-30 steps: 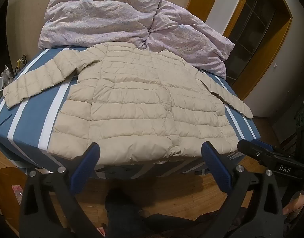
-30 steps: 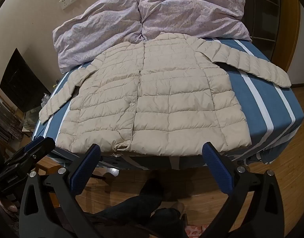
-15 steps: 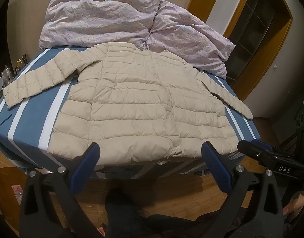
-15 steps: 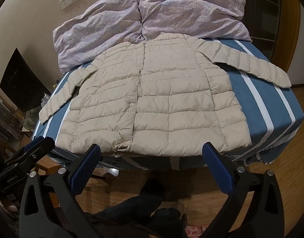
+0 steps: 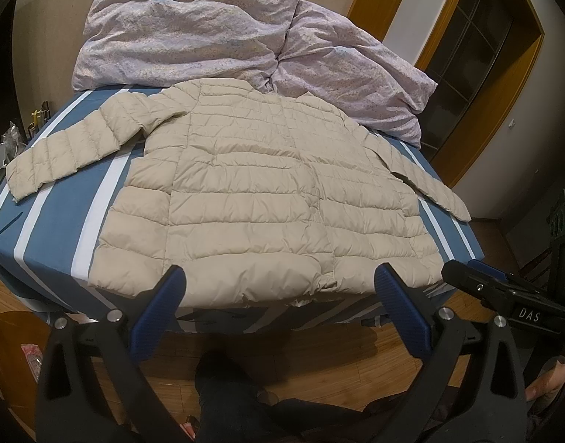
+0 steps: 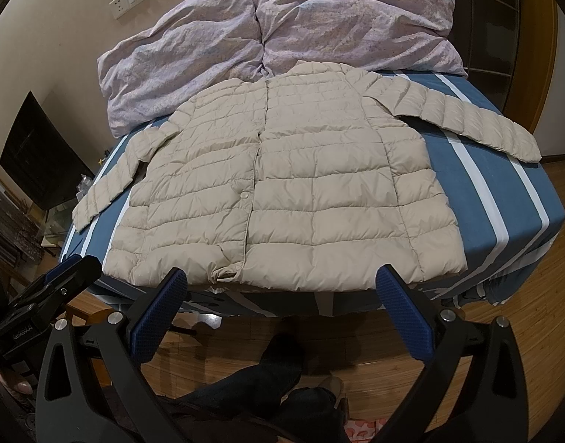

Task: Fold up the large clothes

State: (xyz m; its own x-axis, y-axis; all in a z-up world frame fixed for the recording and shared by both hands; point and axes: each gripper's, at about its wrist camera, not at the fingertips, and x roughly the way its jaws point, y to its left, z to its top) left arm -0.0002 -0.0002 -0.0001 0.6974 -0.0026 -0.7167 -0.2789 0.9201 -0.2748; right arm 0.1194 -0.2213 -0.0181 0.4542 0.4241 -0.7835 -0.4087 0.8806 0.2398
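Observation:
A beige quilted puffer jacket [image 5: 252, 192] lies flat and face up on the bed, both sleeves spread out to the sides, hem at the near edge. It also shows in the right wrist view [image 6: 293, 192]. My left gripper [image 5: 278, 291] is open and empty, held in front of and just short of the hem. My right gripper [image 6: 282, 288] is open and empty at the same distance from the hem. The right gripper's body shows at the right of the left wrist view [image 5: 503, 295]; the left gripper's body shows at the left of the right wrist view [image 6: 42, 295].
The bed has a blue sheet with white stripes [image 5: 57, 214]. A rumpled lilac duvet [image 5: 216, 33] lies at the head, touching the jacket's collar. Wooden floor [image 6: 503, 332] and the person's legs [image 6: 275, 380] are below. A dark screen [image 6: 38, 155] stands left; a wooden door frame [image 5: 503, 85] right.

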